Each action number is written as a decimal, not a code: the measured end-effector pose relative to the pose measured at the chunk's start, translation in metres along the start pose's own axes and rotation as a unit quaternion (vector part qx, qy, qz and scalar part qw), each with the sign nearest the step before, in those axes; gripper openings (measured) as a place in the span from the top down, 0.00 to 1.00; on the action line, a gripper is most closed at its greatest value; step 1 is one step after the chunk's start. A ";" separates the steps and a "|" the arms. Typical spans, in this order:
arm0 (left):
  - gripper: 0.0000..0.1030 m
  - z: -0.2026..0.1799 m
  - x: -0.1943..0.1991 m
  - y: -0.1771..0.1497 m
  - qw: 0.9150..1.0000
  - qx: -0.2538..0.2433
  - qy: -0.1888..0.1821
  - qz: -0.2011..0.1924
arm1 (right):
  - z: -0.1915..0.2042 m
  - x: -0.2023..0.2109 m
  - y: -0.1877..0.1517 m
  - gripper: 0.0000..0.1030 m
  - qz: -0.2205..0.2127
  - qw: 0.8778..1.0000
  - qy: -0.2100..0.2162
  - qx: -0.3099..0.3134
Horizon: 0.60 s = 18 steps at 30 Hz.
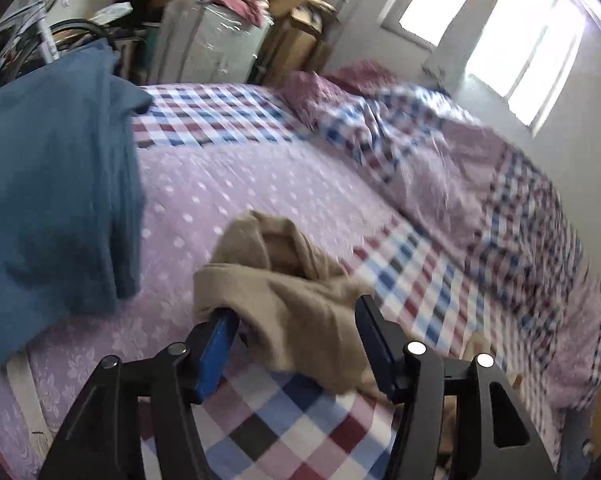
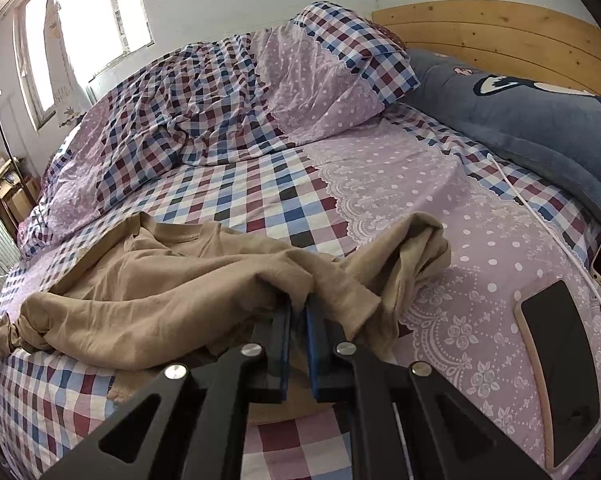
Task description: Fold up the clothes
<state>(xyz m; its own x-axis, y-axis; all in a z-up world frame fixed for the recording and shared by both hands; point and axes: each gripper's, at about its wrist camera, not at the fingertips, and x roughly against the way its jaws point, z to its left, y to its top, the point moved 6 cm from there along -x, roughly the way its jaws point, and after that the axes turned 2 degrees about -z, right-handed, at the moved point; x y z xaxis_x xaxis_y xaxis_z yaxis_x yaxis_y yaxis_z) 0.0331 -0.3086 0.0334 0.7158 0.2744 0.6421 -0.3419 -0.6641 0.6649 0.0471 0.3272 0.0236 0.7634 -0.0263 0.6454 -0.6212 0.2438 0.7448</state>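
Tan garment (image 2: 148,292) crumpled on near side of bed (image 2: 260,200). Right gripper (image 2: 298,312) nearly together, pinching its edge; left gripper (image 1: 296,320) apart, cloth draped loosely between. Risk: thin pinch slips, or bunched layers fold unevenly.

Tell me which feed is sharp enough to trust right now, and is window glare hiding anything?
Left wrist view: motion-blurred across the quilt and the tan shirt; the window blows out white at upper right. Right wrist view: sharp, shirt folds and the phone read clearly; its window glares only at upper left, hiding nothing on the bed. Both bend at the edges.
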 end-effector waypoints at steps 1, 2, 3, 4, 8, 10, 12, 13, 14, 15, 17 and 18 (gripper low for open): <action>0.31 -0.004 0.003 -0.001 1.000 -0.010 0.000 -0.003 | 0.000 0.001 0.000 0.74 -0.001 1.000 -0.002 0.002; 0.26 -0.008 0.009 -0.001 1.000 -0.019 -0.001 -0.009 | -0.001 0.002 -0.001 0.65 -0.003 1.000 -0.004 0.001; 0.25 -0.011 0.015 0.001 1.000 -0.024 -0.003 -0.020 | -0.003 0.005 0.000 0.61 -0.006 1.000 -0.004 -0.004; 0.25 -0.014 0.021 0.003 0.999 -0.025 -0.007 -0.033 | -0.004 0.008 0.000 0.59 -0.010 1.000 -0.005 -0.009; 0.18 -0.003 0.052 0.020 0.996 0.004 -0.001 -0.093 | -0.014 0.025 -0.002 0.56 -0.030 0.998 0.013 -0.057; 0.18 0.009 0.058 0.029 0.994 0.030 -0.017 -0.102 | -0.011 0.029 -0.006 0.56 -0.028 0.995 0.041 -0.083; 0.18 0.012 0.059 0.030 0.994 0.043 -0.048 -0.093 | 0.000 0.034 -0.017 0.55 -0.016 0.991 0.083 -0.100; 0.18 0.011 0.058 0.027 0.993 0.044 -0.064 -0.084 | 0.004 0.036 -0.022 0.55 -0.010 0.989 0.101 -0.106; 0.18 0.009 0.057 0.023 0.994 0.041 -0.075 -0.072 | 0.011 0.037 -0.030 0.55 0.001 0.985 0.127 -0.116; 0.18 0.004 0.056 0.016 0.994 0.037 -0.087 -0.059 | 0.019 0.038 -0.040 0.55 0.019 0.978 0.161 -0.132; 0.18 -0.011 0.054 -0.001 0.992 0.027 -0.116 -0.032 | 0.034 0.032 -0.060 0.54 0.059 0.960 0.213 -0.169; 0.18 -0.020 0.055 -0.011 0.991 0.017 -0.131 -0.020 | 0.041 0.029 -0.070 0.54 0.078 0.950 0.239 -0.187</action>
<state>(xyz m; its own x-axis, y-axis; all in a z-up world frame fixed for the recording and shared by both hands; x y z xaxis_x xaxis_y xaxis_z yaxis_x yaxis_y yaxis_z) 0.0641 -0.2725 0.0690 0.8639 0.1133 0.4908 -0.2928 -0.6800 0.6723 0.1055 0.2693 -0.0032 0.7158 0.4596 0.5258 -0.6954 0.5386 0.4758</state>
